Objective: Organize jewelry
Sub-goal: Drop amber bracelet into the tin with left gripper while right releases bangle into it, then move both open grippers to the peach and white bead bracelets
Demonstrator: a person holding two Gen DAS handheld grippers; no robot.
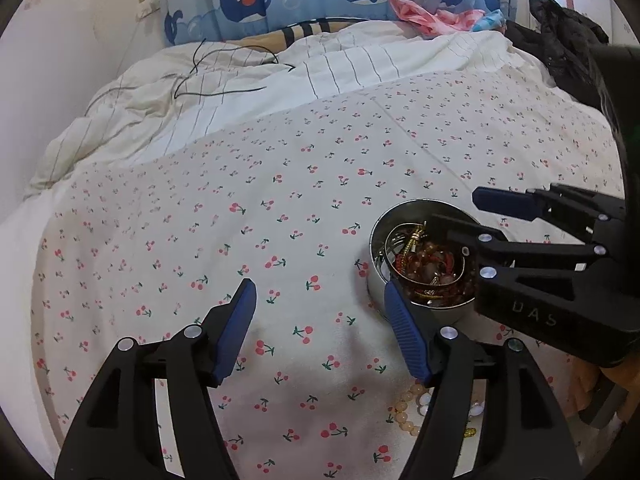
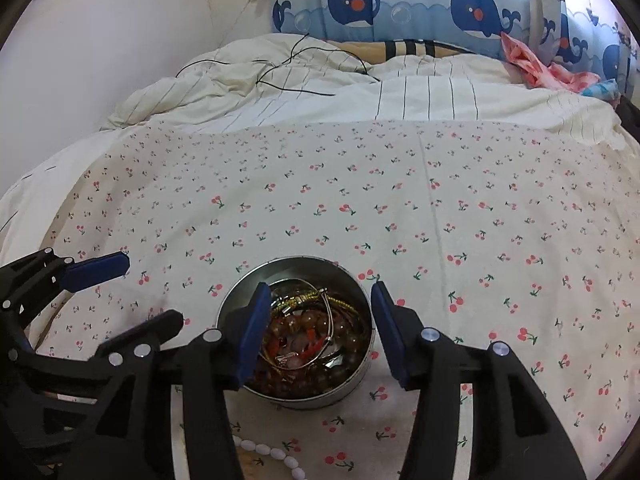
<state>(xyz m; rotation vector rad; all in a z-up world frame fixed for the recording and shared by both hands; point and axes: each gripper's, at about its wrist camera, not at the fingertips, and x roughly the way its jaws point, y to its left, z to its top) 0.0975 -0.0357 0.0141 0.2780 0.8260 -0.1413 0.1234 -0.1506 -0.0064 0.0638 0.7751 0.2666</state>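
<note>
A round metal tin point(image 2: 344, 390) sits on the cherry-print bed sheet, filled with jewelry point(image 2: 304, 340): brown beads, gold chains and a thin bangle. My right gripper point(image 2: 316, 332) is open and empty, hovering right over the tin. In the left wrist view the tin point(image 1: 378, 280) is to the right, with the right gripper point(image 1: 460, 216) above it. My left gripper point(image 1: 320, 320) is open and empty over bare sheet, left of the tin. A peach bead bracelet point(image 1: 404, 408) lies near its right finger. A white bead strand point(image 2: 272, 454) lies in front of the tin.
A rumpled striped duvet point(image 2: 360, 92) with a black cable point(image 2: 296, 80) lies at the far side of the bed. Whale-print curtains point(image 2: 400, 0) hang behind. Dark clothing point(image 1: 568, 48) sits at the far right, pink cloth point(image 1: 424, 16) by the curtain.
</note>
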